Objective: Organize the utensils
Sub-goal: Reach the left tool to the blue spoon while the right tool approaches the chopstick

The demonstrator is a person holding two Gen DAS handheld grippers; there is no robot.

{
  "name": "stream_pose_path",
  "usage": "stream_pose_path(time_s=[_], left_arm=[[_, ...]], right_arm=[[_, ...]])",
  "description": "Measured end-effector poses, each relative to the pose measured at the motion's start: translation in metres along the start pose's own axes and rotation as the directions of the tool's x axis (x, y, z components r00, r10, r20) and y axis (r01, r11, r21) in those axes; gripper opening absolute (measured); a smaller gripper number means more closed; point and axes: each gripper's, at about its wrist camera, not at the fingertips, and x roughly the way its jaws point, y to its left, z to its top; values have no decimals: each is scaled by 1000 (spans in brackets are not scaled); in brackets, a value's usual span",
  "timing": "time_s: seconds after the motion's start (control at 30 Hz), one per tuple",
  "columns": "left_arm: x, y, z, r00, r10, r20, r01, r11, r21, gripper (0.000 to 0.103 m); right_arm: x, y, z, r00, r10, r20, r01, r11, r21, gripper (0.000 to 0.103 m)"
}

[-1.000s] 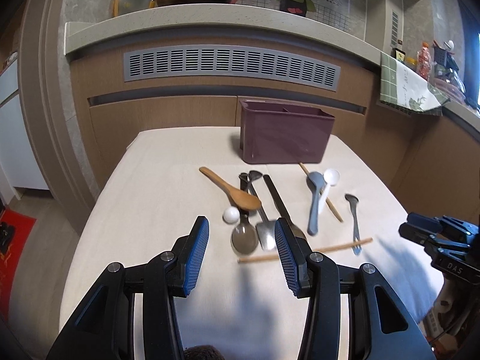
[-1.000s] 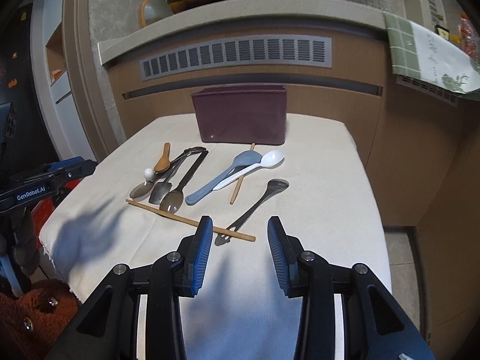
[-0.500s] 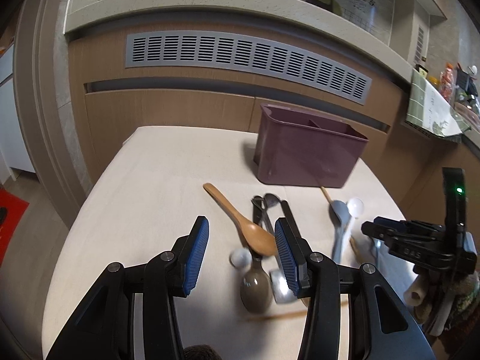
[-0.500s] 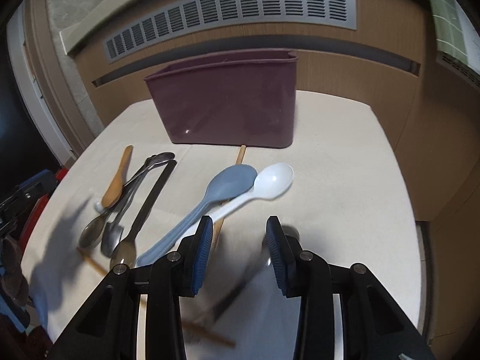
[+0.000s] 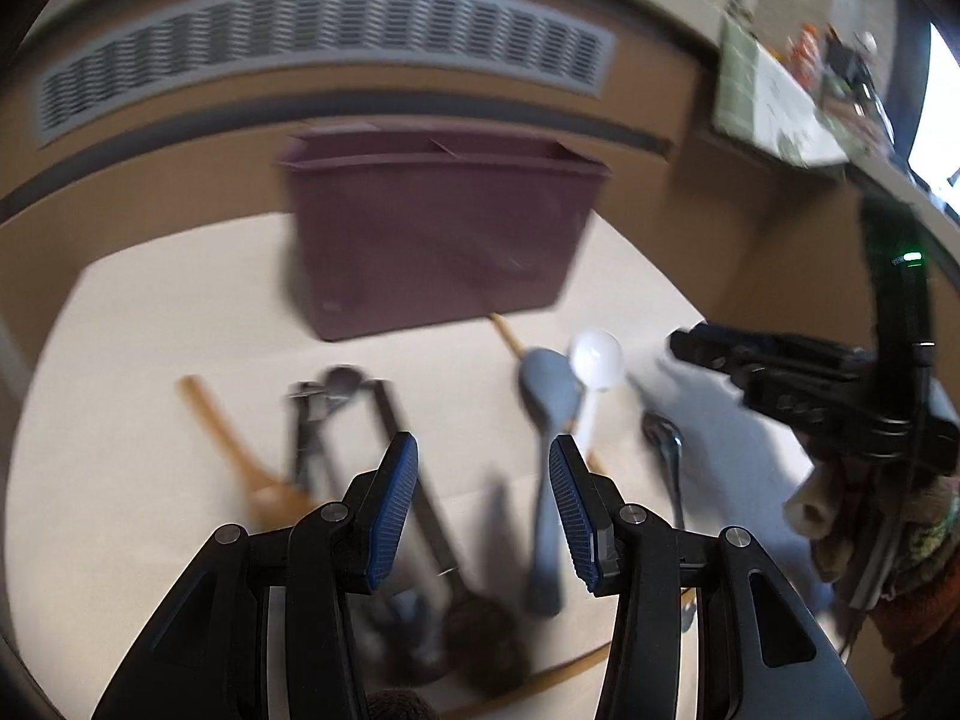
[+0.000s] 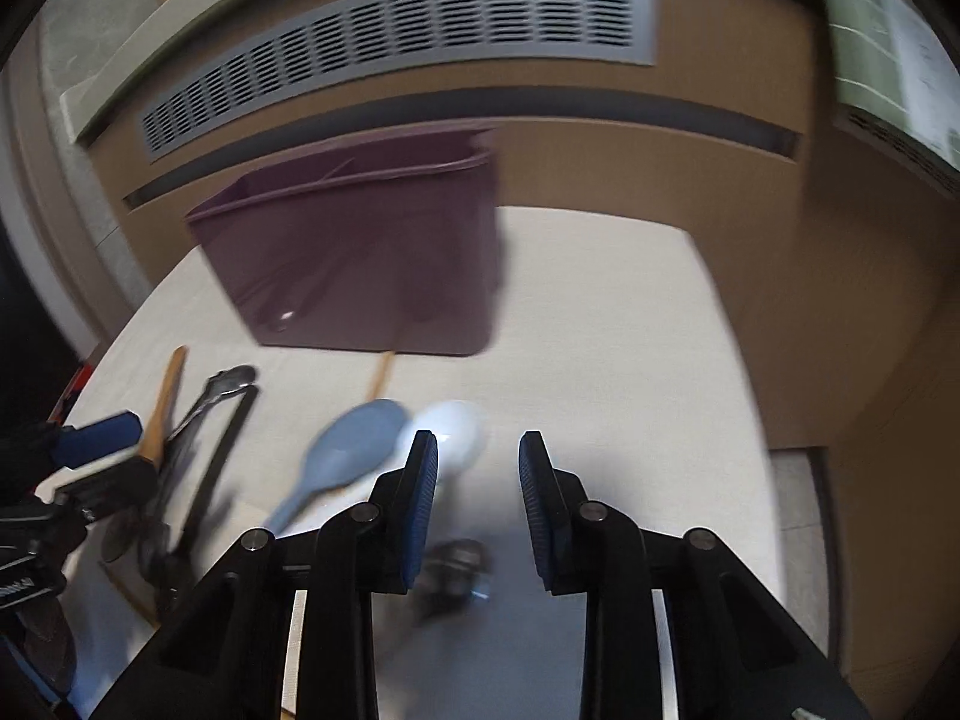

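Note:
A maroon utensil bin (image 5: 438, 240) stands at the table's far side. In front of it lie a blue-grey spoon (image 5: 549, 396), a white spoon (image 5: 594, 354), a wooden spoon (image 5: 240, 456), a dark metal spoon (image 5: 663, 438) and black-handled utensils (image 5: 384, 414). My left gripper (image 5: 480, 456) hovers open over them, holding nothing. My right gripper (image 6: 477, 450) is low over the dark metal spoon (image 6: 456, 558), next to the white spoon (image 6: 456, 426) and the blue-grey spoon (image 6: 354, 444). Its jaws are closing with nothing pressed between the pads. The bin (image 6: 360, 252) is ahead of it.
A wooden counter front with a grey vent grille (image 6: 408, 30) rises behind the cloth-covered table (image 6: 630, 360). A green chequered towel (image 5: 774, 96) hangs at the right. The table's right edge drops to the floor (image 6: 798, 510). A chopstick (image 6: 381, 372) pokes out from under the bin.
Both grippers have moved forward and lower, toward the utensils and the bin. The right jaws have narrowed. The left jaws stay equally wide. Nothing was picked up.

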Motion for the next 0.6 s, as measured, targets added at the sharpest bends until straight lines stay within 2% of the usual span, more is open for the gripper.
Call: stream_pose_path(time_s=[0.1, 0.17, 0.4, 0.6], left_arm=[[18, -15, 5, 999, -13, -45, 15, 999, 51, 47], [25, -24, 11, 999, -8, -35, 10, 997, 82, 47], [56, -27, 25, 995, -20, -103, 31, 993, 113, 47], [56, -10, 23, 996, 32, -83, -24, 996, 87, 47]], right_arm=[[-16, -23, -12, 999, -42, 19, 41, 998, 38, 26], [-24, -33, -21, 998, -59, 28, 57, 997, 60, 26], [-32, -53, -39, 998, -30, 48, 22, 989, 145, 27], [-32, -61, -49, 999, -15, 50, 6, 985, 174, 27]])
